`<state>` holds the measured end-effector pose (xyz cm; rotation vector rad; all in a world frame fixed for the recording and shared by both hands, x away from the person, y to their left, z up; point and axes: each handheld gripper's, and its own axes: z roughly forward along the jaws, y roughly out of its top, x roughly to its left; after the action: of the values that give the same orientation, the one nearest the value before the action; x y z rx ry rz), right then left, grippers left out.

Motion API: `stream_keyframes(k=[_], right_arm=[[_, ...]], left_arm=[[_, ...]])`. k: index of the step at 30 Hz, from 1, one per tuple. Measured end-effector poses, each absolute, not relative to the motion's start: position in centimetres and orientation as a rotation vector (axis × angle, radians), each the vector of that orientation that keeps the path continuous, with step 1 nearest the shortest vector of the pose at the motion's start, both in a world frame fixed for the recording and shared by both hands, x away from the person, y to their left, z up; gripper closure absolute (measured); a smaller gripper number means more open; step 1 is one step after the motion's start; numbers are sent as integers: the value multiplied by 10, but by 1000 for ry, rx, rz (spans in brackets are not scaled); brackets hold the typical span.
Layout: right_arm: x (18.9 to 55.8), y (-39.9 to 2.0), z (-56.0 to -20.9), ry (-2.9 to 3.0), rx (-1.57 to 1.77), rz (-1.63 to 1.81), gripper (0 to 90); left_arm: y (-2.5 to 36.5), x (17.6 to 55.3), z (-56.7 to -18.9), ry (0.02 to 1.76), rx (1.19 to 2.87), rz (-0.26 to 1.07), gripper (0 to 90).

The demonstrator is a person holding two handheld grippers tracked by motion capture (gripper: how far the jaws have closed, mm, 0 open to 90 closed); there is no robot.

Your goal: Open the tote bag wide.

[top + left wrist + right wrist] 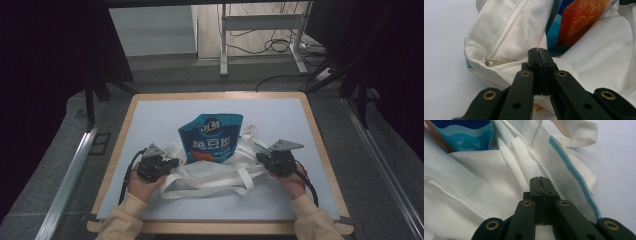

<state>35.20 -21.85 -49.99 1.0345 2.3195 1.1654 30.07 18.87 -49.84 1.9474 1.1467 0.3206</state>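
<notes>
White canvas bag (pixel 210 170) cloth pinched in both tightly closed tools, left (pixel 172 163), right (pixel 260 158)

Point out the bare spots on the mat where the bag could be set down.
Free: the far strip of the grey mat behind the blue snack pouch, and the near strip in front of the white tote bag. Crowded: the middle, where the left gripper and right gripper flank the bag.

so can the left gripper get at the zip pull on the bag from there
Probably yes. The zip pull lies bare on the bag, beside the left gripper, but its jaws are shut on the cloth and must let go first.
</notes>
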Motion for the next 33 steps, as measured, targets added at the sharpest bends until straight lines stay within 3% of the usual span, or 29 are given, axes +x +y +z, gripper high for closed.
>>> stream_keyframes(k=[12, 33], right_arm=[[332, -196, -466, 2315, 915, 1311, 886], [309, -176, -509, 2553, 807, 1102, 890]], left_arm=[[179, 318, -473, 1117, 1936, 366, 891], [162, 362, -489, 1214, 1987, 366, 899]])
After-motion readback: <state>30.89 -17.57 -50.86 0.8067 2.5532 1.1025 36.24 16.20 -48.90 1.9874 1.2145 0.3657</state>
